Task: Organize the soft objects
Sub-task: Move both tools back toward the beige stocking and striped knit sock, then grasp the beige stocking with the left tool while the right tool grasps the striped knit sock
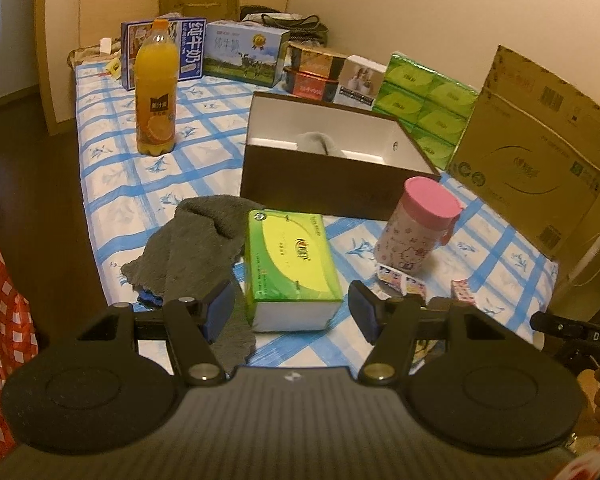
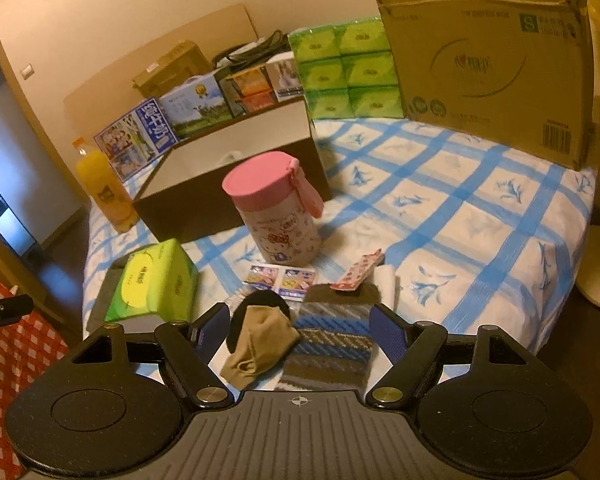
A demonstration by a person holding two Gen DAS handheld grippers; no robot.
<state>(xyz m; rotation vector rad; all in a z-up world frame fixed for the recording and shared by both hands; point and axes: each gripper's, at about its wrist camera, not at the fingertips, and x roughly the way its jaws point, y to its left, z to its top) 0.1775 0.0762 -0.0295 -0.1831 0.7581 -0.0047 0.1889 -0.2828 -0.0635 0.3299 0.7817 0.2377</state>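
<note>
Claws point(image 1: 291, 311) point(image 2: 300, 330) spread wide, we reach low-centre for the crumpled tan sock point(image 2: 256, 346); next we pinch it.

A grey cloth point(image 1: 318, 142) inside the brown box point(image 1: 332, 176) is mostly hidden by its near wall, and the cardboard carton point(image 2: 488, 52) at one o'clock is cut off by the top edge.

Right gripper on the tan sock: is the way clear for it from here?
Probably yes. The right gripper is open, the tan sock lies uncovered between its fingers beside the striped sock, nothing on top.
</note>
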